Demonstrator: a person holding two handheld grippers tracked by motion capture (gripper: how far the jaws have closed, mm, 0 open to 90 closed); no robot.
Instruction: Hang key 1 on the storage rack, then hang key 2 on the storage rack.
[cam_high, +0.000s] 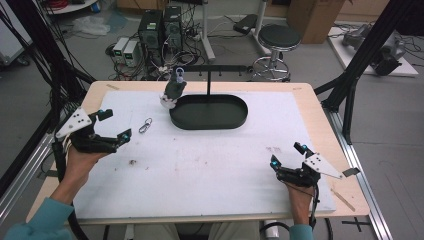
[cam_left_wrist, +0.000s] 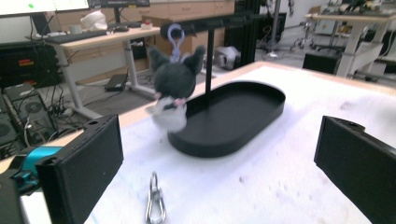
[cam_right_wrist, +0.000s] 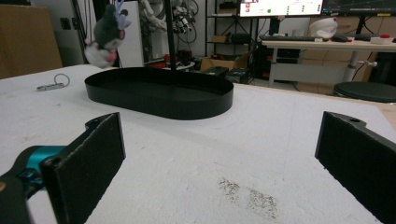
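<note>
Both claws (cam_high: 114, 126) (cam_high: 288, 155) gape; carabiner (cam_high: 145, 125) points at tray (cam_high: 209, 112).

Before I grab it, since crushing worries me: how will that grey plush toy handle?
The plush toy looks soft and furry, so it would likely squash without damage. It seems light for its size. Its clip loop appears to hang from the stand's bar, so a push would probably swing it.
</note>
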